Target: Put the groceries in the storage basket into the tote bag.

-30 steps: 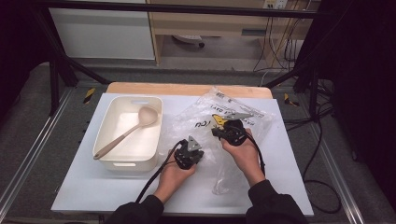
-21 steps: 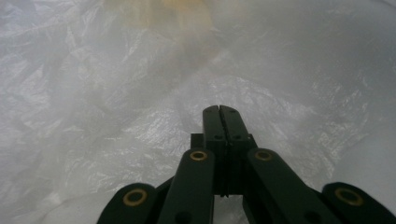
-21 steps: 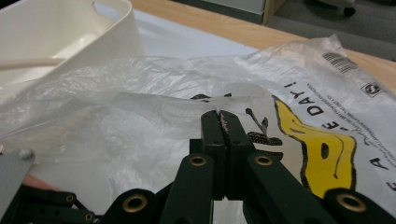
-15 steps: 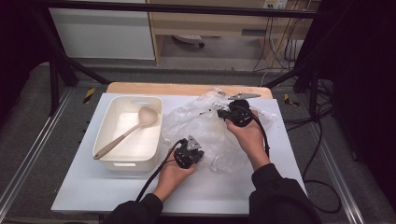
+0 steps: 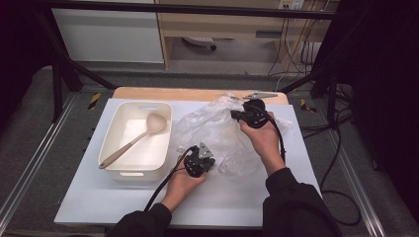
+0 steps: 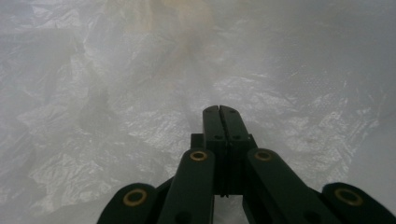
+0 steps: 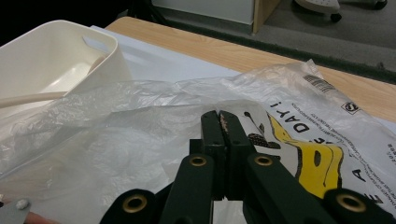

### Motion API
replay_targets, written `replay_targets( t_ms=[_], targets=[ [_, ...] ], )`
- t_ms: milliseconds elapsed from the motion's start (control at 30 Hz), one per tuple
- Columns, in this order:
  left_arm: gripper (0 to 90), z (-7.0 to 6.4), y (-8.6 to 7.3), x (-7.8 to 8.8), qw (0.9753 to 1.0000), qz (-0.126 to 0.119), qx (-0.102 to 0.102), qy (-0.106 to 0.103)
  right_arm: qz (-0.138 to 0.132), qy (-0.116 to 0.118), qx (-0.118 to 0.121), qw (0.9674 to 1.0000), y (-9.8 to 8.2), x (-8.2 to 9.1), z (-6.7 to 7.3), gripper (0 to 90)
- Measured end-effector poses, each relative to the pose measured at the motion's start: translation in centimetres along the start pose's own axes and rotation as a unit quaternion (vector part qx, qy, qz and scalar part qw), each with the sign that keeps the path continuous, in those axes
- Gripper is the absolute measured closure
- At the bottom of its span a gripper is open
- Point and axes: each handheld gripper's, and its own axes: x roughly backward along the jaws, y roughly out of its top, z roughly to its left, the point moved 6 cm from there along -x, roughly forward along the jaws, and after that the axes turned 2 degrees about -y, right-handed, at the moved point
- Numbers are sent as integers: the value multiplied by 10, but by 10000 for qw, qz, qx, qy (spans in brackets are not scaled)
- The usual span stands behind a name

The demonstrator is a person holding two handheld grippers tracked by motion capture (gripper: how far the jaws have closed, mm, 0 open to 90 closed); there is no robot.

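Observation:
A crumpled clear plastic bag (image 5: pixel 220 131) with black and yellow print (image 7: pixel 322 158) lies at the middle of the white table. My left gripper (image 5: pixel 201 150) is at the bag's near edge. Its jaws are shut, with film spread all around them (image 6: pixel 219 108). My right gripper (image 5: pixel 233 114) sits at the bag's far right part, pointing left. Its jaws (image 7: pixel 219 113) are shut on a fold of the bag, which rises toward them. A white bin (image 5: pixel 113 143) stands to the left, and a beige spoon (image 5: pixel 133 140) rests in it.
The bin's wall (image 7: pixel 60 51) stands close to the bag's left side, with the spoon handle (image 7: pixel 28 98) inside. A wooden strip (image 5: pixel 173 94) runs along the table's far edge, with a flat grey object (image 5: pixel 259 95) on it. Cables trail at the right.
My right gripper has moved farther back and right with the bag's edge, stretching the film out. The left gripper has stayed nearly in place at the near edge.

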Motion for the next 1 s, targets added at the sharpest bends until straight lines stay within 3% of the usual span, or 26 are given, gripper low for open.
replay_targets(
  t_ms=[167,333,867,933,1000],
  targets=[
    [900,4,0,-1,9999,-37,98,7,39,-15,49,10000,1,-2,2,900],
    [900,4,0,-1,10000,-47,62,-3,48,12,54,10000,2,-5,4,900],
    [900,4,-1,-1,9999,-111,108,25,-104,2,-205,9997,17,-2,-6,900],
    [900,4,-1,-1,10000,-65,16,59,-106,-2,-173,9998,19,-1,-6,900],
    [900,3,-1,-1,9999,-103,73,63,-113,1,-168,9998,20,-1,-6,900]
  ],
)
